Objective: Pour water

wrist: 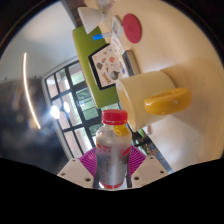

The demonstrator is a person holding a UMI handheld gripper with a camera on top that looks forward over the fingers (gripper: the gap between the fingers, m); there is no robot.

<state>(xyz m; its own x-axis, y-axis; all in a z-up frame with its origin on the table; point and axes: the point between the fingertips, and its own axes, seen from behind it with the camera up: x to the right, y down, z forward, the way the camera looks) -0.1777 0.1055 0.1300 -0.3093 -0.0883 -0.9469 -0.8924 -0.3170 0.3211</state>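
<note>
The hand-held gripper (113, 165) is clamped on a clear bottle (113, 155) with a red cap, its pink pads (91, 160) pressing both sides, held tilted just before a yellow mug (150, 100) standing on the table (185, 50) beyond the fingers.
</note>
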